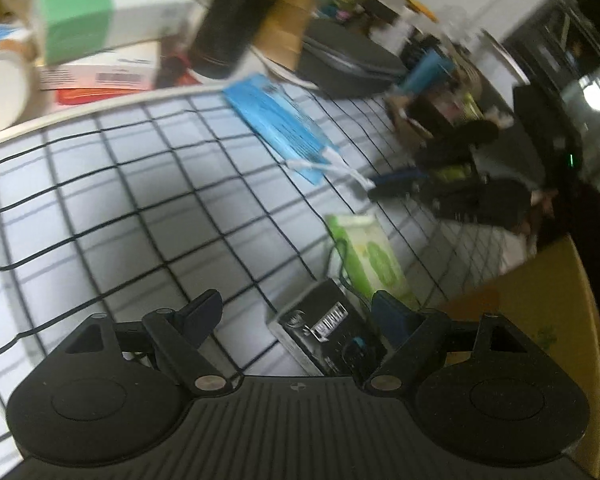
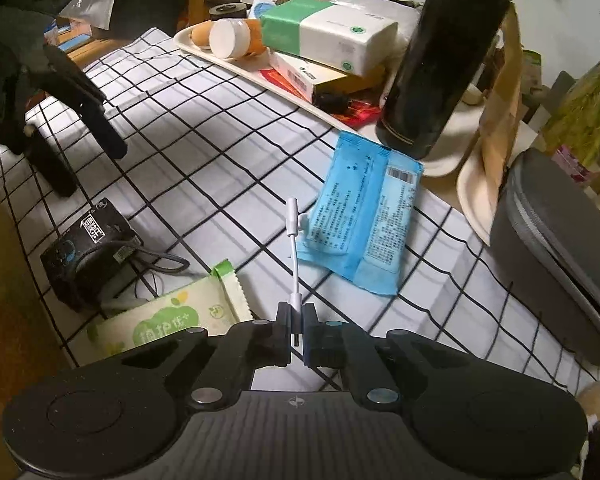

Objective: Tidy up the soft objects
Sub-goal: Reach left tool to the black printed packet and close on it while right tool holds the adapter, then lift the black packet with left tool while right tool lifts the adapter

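My right gripper (image 2: 296, 314) is shut on one plug of a short white adapter cable (image 2: 294, 240), which sticks up and away from the pads over the checked tablecloth (image 2: 204, 168). Just beyond it lies a flat blue wipes packet (image 2: 366, 220). A green wipes packet (image 2: 168, 320) lies to the gripper's left, beside a black box (image 2: 88, 248) with a dark cord. My left gripper (image 1: 296, 304) is open and holds nothing, hovering over the black box (image 1: 324, 328) and green packet (image 1: 370, 256). The blue packet (image 1: 276, 124) and white cable (image 1: 340, 168) lie farther off, blurred.
A cream tray (image 2: 236, 66) at the cloth's far edge carries a green-and-white tissue box (image 2: 328, 32), flat boxes and a white jar. A tall black flask (image 2: 448, 52) stands by the blue packet. A grey zip case (image 2: 552, 248) lies right. The left gripper's fingers (image 2: 100, 120) hang at upper left.
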